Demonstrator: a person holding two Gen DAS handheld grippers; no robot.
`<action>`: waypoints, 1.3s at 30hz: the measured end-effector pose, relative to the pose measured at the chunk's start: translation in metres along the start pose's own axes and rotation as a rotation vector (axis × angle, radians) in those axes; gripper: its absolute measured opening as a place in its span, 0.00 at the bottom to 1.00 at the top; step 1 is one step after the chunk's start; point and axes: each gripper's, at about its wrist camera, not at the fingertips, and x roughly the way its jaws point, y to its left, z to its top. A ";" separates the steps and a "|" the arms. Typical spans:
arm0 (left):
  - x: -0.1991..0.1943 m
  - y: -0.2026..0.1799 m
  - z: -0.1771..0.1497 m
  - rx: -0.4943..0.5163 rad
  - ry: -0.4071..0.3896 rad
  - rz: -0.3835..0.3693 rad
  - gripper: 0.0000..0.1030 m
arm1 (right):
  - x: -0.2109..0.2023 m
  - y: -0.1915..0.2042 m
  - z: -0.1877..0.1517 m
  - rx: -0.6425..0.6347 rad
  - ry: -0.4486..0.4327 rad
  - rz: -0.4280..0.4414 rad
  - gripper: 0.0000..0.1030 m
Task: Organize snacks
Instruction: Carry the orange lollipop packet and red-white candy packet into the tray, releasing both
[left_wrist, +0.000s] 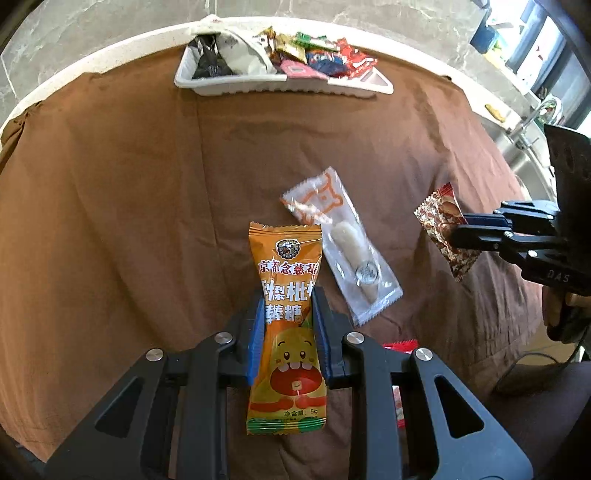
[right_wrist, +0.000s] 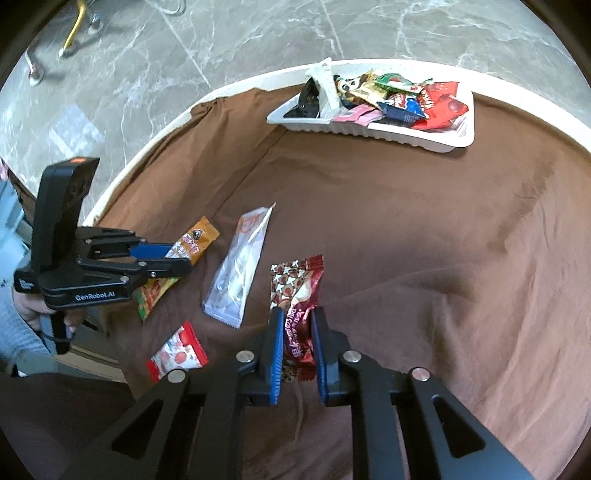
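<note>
My left gripper (left_wrist: 289, 295) is shut on an orange candy packet (left_wrist: 286, 280), held above the brown cloth; the packet also shows in the right wrist view (right_wrist: 192, 243). My right gripper (right_wrist: 297, 317) is shut on a dark red star-print snack packet (right_wrist: 297, 291), which also shows in the left wrist view (left_wrist: 443, 229). A clear white packet (left_wrist: 343, 243) lies on the cloth between the two grippers, also in the right wrist view (right_wrist: 240, 266). A white tray (left_wrist: 258, 85) with several snacks stands at the far table edge, also in the right wrist view (right_wrist: 406, 134).
A small red-and-white packet (right_wrist: 177, 356) lies near the front left edge of the cloth. The brown cloth (right_wrist: 406, 240) covers a round white table. A marble floor lies beyond the edge. A sink counter (left_wrist: 517, 147) is at the right.
</note>
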 end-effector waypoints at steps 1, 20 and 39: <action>-0.001 0.000 0.003 -0.001 -0.002 -0.009 0.21 | -0.002 -0.002 0.003 0.011 -0.005 0.004 0.16; -0.021 0.018 0.137 0.023 -0.152 -0.116 0.21 | -0.033 -0.064 0.090 0.262 -0.153 0.145 0.16; 0.051 0.039 0.291 -0.053 -0.163 -0.177 0.21 | 0.007 -0.134 0.209 0.374 -0.234 0.131 0.16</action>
